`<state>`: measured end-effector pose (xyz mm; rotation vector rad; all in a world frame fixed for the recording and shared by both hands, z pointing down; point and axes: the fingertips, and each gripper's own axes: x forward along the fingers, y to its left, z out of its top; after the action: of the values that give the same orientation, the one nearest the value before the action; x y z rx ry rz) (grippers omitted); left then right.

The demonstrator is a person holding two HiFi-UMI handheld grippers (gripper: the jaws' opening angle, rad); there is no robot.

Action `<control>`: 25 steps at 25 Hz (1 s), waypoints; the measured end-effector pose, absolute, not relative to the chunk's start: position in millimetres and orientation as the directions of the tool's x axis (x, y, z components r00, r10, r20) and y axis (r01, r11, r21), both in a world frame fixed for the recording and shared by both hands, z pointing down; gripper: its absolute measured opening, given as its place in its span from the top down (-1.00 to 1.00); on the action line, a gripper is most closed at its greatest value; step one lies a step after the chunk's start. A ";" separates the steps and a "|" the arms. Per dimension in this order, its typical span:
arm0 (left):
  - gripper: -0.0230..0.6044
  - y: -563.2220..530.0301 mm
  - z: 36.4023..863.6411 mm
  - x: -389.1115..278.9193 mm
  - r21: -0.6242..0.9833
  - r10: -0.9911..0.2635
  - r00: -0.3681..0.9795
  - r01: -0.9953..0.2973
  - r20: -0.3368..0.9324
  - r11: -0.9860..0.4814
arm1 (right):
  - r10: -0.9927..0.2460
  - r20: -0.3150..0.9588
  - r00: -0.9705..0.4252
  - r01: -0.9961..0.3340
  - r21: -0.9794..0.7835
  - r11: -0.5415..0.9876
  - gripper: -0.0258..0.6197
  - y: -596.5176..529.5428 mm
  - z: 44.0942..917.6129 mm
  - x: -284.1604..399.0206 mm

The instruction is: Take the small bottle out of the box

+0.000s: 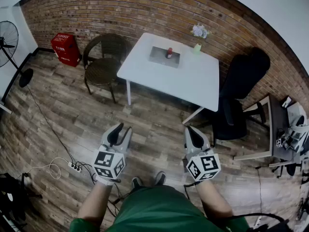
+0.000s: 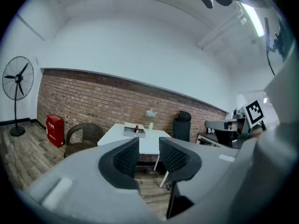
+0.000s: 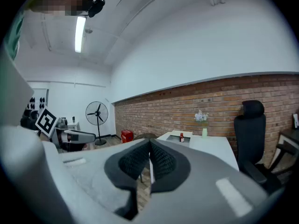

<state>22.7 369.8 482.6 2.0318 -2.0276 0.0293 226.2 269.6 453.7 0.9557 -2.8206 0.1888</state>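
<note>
A small dark bottle with a red cap (image 1: 169,52) stands in a shallow grey box (image 1: 164,57) on the white table (image 1: 170,76) across the room. The left gripper view also shows the bottle (image 2: 137,128) and the box (image 2: 134,132), and so does the right gripper view, where the bottle (image 3: 181,137) stands in the box (image 3: 180,137). My left gripper (image 1: 119,133) is held over the wooden floor, far short of the table, jaws apart and empty. My right gripper (image 1: 192,135) hangs beside it, jaws shut with nothing between them.
A wicker chair (image 1: 104,64) stands left of the table and a black office chair (image 1: 237,98) to its right. A small vase of flowers (image 1: 199,31) and a pale green bottle (image 1: 197,47) sit at the table's far edge. A red crate (image 1: 65,49), a fan (image 1: 9,45) and floor cables (image 1: 58,166) lie left.
</note>
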 end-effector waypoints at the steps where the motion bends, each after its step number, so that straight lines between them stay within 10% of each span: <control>1: 0.48 365.2 481.4 29.4 0.175 -0.979 0.018 -0.984 0.203 0.018 | -0.594 0.180 -0.784 -0.613 -0.074 0.786 0.91 264.6 451.8 233.2; 25: 0.49 325.1 473.9 154.8 0.120 -0.945 -0.155 -0.973 0.286 0.196 | -0.478 0.172 -0.861 -0.508 -0.244 0.826 0.91 179.4 486.8 350.6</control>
<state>154.8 325.1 473.9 1.8166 -2.1792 0.1331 350.6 179.4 486.8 0.7859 -2.9030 0.4315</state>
